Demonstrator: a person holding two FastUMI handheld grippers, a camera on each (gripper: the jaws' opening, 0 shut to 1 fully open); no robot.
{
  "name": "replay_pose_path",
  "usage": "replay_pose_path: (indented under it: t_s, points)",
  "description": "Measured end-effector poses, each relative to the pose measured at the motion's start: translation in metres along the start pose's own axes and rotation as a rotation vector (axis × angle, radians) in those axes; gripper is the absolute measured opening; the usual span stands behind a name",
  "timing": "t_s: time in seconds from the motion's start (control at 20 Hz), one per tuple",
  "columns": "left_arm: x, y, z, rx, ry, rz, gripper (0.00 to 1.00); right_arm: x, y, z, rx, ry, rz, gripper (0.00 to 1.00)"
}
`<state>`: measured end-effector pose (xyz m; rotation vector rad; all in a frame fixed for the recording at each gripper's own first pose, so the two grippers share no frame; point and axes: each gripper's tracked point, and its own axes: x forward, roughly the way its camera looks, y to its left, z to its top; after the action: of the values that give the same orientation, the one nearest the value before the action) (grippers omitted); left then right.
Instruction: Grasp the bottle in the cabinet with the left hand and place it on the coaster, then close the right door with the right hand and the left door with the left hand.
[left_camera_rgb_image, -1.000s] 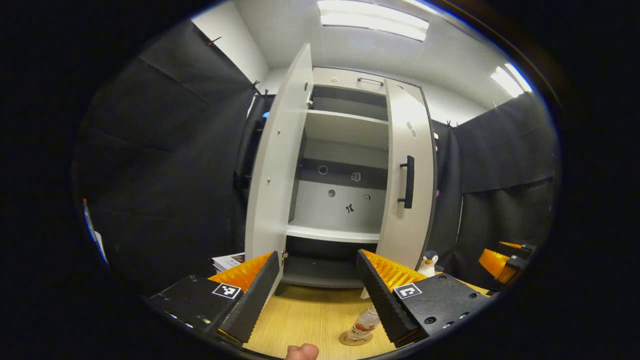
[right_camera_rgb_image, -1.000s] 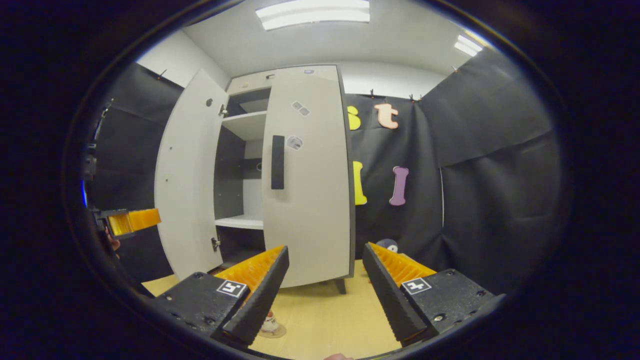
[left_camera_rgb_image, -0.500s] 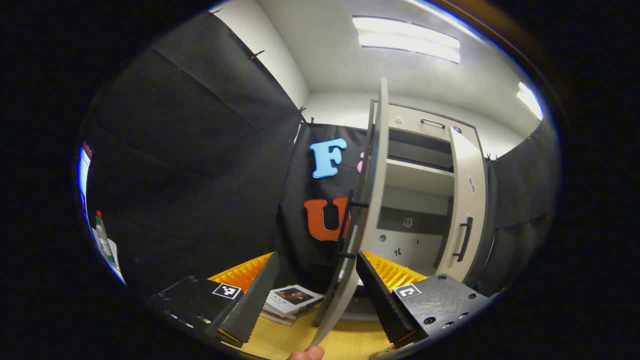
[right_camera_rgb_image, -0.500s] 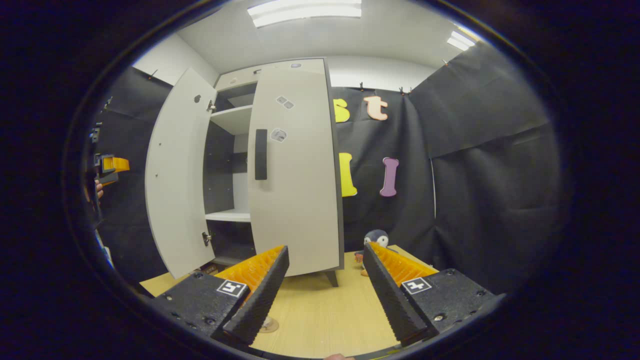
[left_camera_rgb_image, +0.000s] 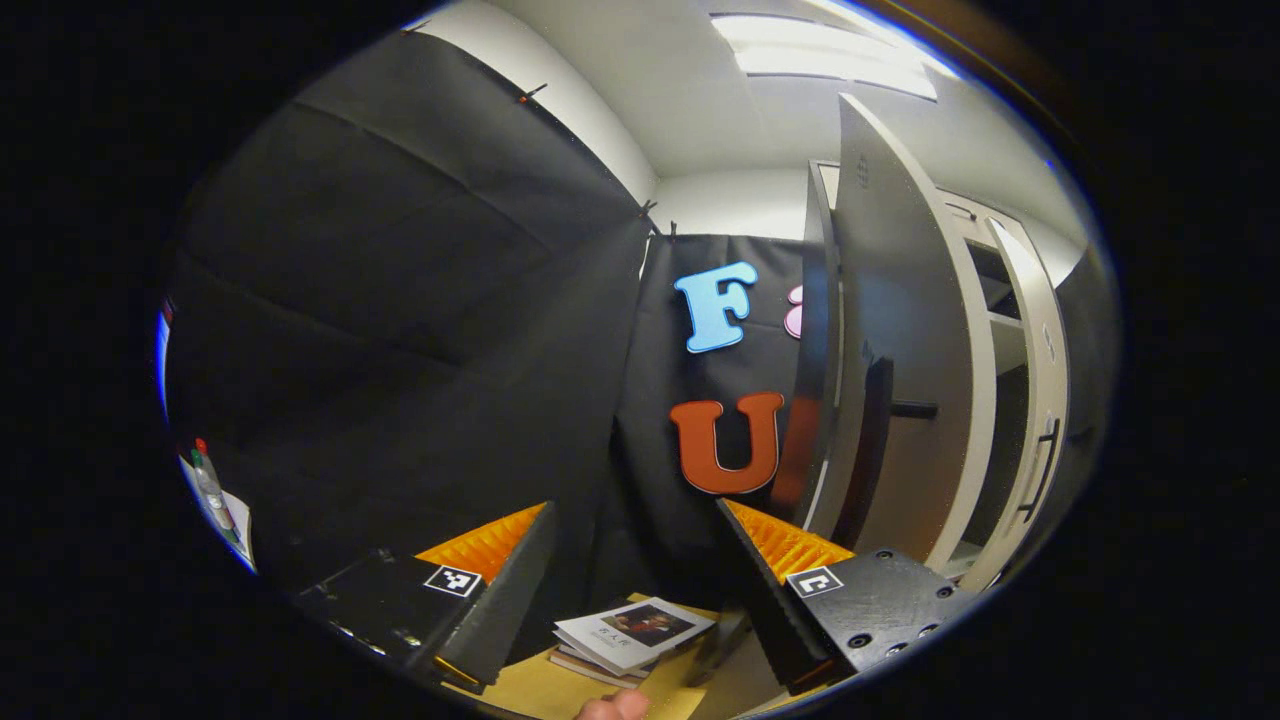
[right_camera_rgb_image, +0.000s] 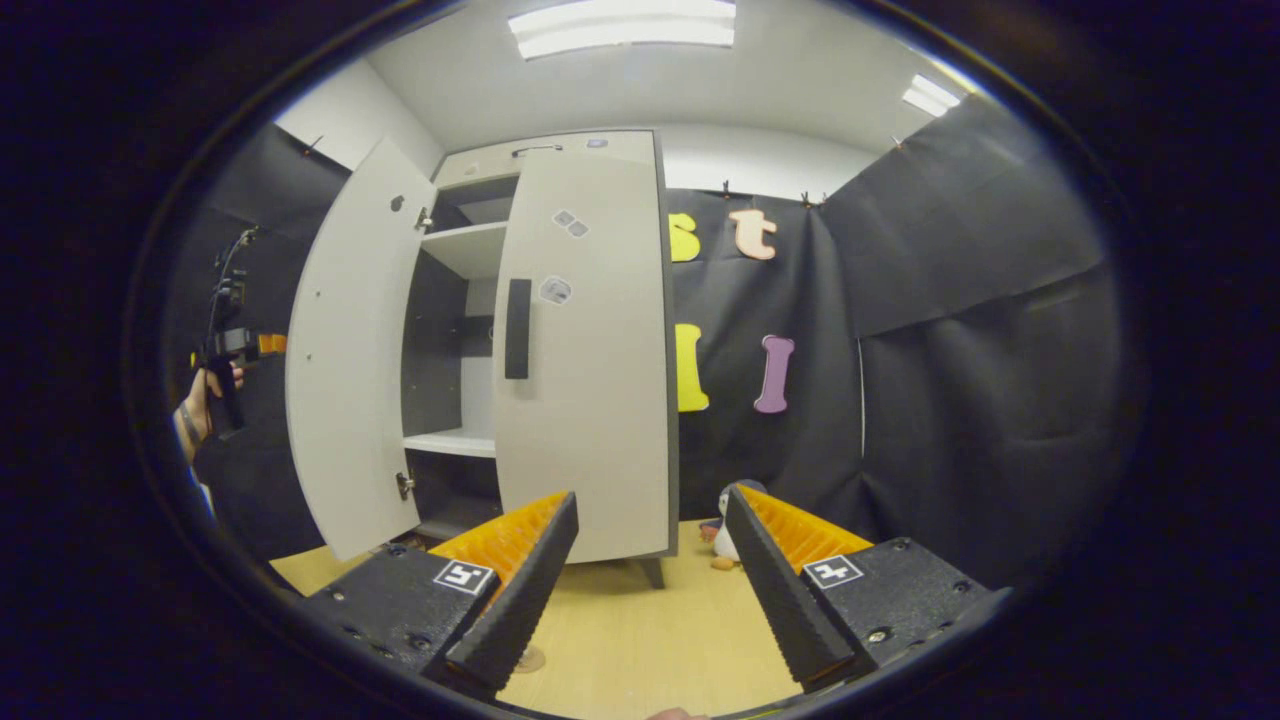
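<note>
The grey cabinet's left door (left_camera_rgb_image: 905, 330) stands open, and in the left gripper view I look along its outer face, its dark handle (left_camera_rgb_image: 880, 440) close ahead on the right. My left gripper (left_camera_rgb_image: 630, 590) is open and holds nothing, left of that door. The right door (right_camera_rgb_image: 585, 370) lies flat against the cabinet front, handle (right_camera_rgb_image: 517, 328) facing me. My right gripper (right_camera_rgb_image: 650, 590) hangs open over the wooden table (right_camera_rgb_image: 640, 640). An edge of the coaster (right_camera_rgb_image: 528, 658) peeks out beside its left finger; the bottle is hidden. A hand holds the left gripper (right_camera_rgb_image: 270, 343) behind the open left door (right_camera_rgb_image: 350, 370).
A stack of books (left_camera_rgb_image: 635, 630) lies on the table by the cabinet's left side. A toy penguin (right_camera_rgb_image: 722, 525) stands right of the cabinet. Black cloth walls close in on both sides. The cabinet shelf (right_camera_rgb_image: 455, 442) shows through the open half.
The left gripper has swung left and round the open left door's edge to its outer side, losing the bottle and shelves from sight. The right gripper has barely shifted.
</note>
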<state>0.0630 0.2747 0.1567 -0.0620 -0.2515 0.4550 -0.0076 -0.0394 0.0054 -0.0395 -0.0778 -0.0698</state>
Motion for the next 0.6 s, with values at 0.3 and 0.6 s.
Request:
replay_pose_path:
  t_s: [0.3,0.6]
  points:
    - [-0.002,-0.011,-0.007,0.02,-0.016,-0.034,0.99,0.007,0.007,-0.011,0.01,0.036,0.021,0.98]
    - [-0.008,-0.035,-0.007,0.031,-0.002,-0.066,0.93,0.014,0.018,-0.011,0.033,0.027,0.057,0.98]
